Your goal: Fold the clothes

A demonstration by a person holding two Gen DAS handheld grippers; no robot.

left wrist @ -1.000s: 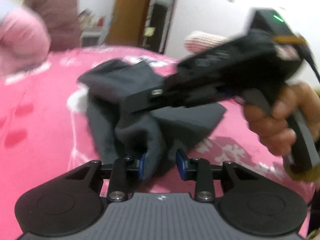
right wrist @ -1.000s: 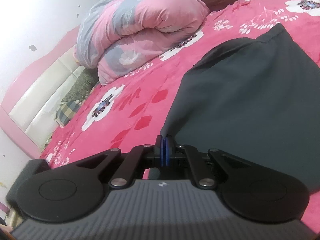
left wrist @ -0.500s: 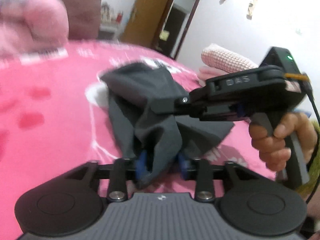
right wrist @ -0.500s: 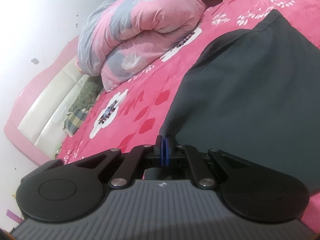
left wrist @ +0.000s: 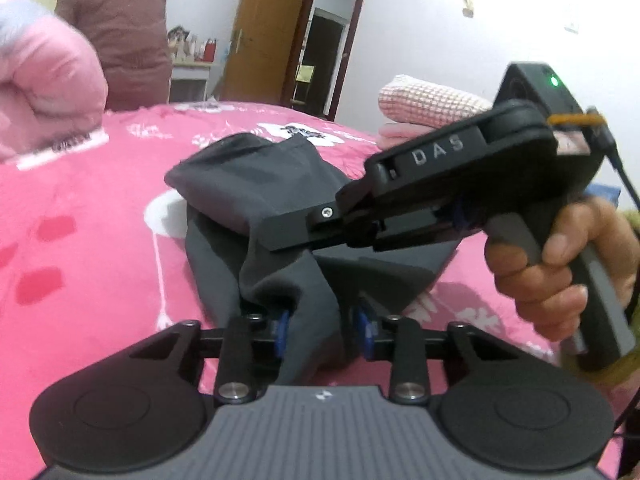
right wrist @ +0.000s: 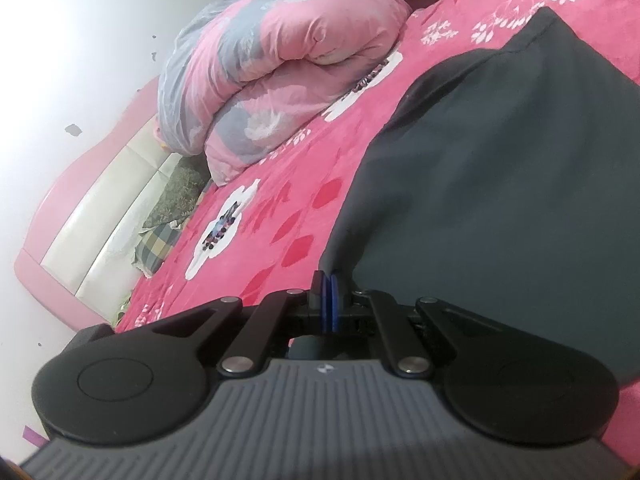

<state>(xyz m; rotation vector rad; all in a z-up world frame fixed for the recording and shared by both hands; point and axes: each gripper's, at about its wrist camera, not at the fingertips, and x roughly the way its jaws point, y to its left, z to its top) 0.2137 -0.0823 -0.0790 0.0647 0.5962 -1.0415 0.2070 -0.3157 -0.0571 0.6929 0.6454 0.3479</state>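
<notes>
A dark grey garment (left wrist: 256, 184) lies bunched on the pink floral bed; in the right wrist view it (right wrist: 500, 184) hangs in a taut sheet. My left gripper (left wrist: 322, 330) is open, its blue pads apart, with a fold of the cloth hanging between them. My right gripper (right wrist: 330, 300) is shut on an edge of the garment. The right gripper's body (left wrist: 460, 184) shows in the left wrist view, held by a hand above the cloth.
A rolled pink and grey duvet (right wrist: 280, 64) lies near the padded headboard (right wrist: 100, 216). A folded pink knit stack (left wrist: 428, 100) sits at the bed's far side. A brown coat (left wrist: 120, 28) and a wooden door (left wrist: 268, 28) stand behind the bed.
My left gripper has closed in on the hanging fold, which now sits between its open pads. The right gripper has lifted the cloth edge a little and stays shut.
</notes>
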